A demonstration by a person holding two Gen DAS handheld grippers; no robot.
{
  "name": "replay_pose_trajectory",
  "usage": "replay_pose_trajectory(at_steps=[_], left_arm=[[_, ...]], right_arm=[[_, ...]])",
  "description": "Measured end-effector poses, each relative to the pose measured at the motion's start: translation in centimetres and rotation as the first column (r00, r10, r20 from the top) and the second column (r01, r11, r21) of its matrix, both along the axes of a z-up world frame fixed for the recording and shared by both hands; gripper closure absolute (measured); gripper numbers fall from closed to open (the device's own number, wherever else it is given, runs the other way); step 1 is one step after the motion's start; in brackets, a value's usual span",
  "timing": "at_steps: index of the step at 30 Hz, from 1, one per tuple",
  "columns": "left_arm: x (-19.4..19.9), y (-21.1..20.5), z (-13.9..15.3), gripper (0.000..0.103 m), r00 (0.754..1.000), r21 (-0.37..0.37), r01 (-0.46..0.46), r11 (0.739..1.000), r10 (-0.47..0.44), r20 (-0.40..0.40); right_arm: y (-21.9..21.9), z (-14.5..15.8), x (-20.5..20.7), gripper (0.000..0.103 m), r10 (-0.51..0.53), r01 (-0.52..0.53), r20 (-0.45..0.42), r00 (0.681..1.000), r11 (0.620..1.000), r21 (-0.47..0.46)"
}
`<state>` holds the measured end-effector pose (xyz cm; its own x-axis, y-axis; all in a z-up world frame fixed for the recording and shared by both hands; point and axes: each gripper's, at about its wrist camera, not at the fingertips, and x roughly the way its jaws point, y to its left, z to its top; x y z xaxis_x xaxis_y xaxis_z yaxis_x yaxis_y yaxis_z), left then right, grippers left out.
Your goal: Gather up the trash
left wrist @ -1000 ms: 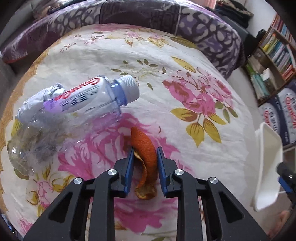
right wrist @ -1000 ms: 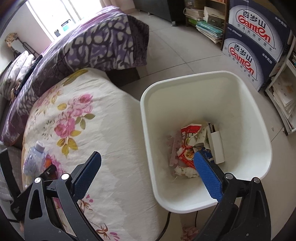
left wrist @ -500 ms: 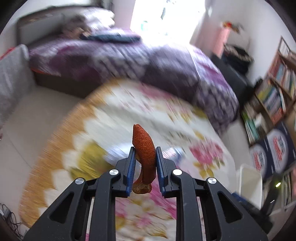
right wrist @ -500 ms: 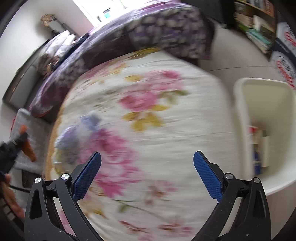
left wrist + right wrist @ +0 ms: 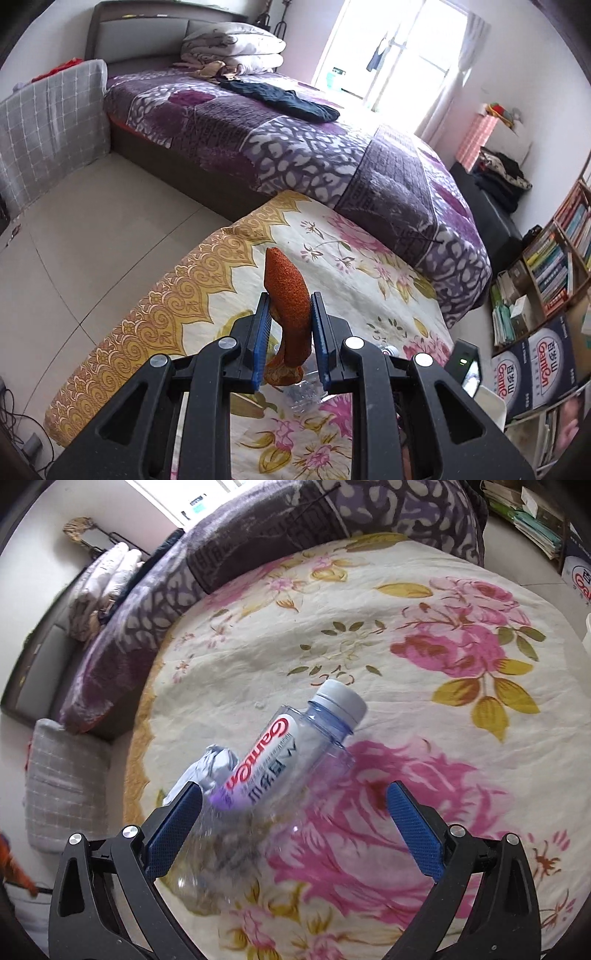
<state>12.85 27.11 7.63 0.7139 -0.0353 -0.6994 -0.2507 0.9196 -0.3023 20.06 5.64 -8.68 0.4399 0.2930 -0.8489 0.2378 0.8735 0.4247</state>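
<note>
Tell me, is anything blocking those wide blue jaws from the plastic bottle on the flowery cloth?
Nothing visible. The right gripper is open just above the plastic bottle, which lies on the floral cloth; only a crumpled paper wad sits against its far side.

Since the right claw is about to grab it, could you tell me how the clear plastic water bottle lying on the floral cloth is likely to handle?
The clear plastic water bottle looks empty, so probably light. Its lower body appears crumpled, so the thin walls will likely buckle under the open right claw. Lying on its side on the floral cloth, it may roll if nudged.
</note>
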Motion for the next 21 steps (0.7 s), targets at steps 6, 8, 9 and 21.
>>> replay_pose_trajectory(at_steps=[6,8,9,21], left_arm=[[0.1,1.4,-0.5,0.081,1.0,-0.053,-0.004,0.999,0.003,-0.02],[0.2,1.7,-0.6,0.081,1.0,-0.061,0.002,0.998,-0.004,-0.026],[0.2,1.9,-0.6,0.081,1.0,-0.065,0.005,0.998,-0.007,-0.027],[0.8,2.6,-2.7,0.081,0.993,-0.314,0.077,0.946,-0.099,-0.057]], right_arm=[[0.9,-1.9,0.5,0.007,0.045,-0.046,-0.039,0.998,0.999,-0.012],[1.5,-2.0,0.1,0.017,0.091,-0.092,-0.021,0.996,0.995,-0.042],[1.7,-2.0,-0.2,0.023,0.12,-0.121,-0.015,0.993,0.991,-0.06],[-1.2,-0.2,-5.2,0.041,0.324,-0.316,0.019,0.946,0.932,-0.177]])
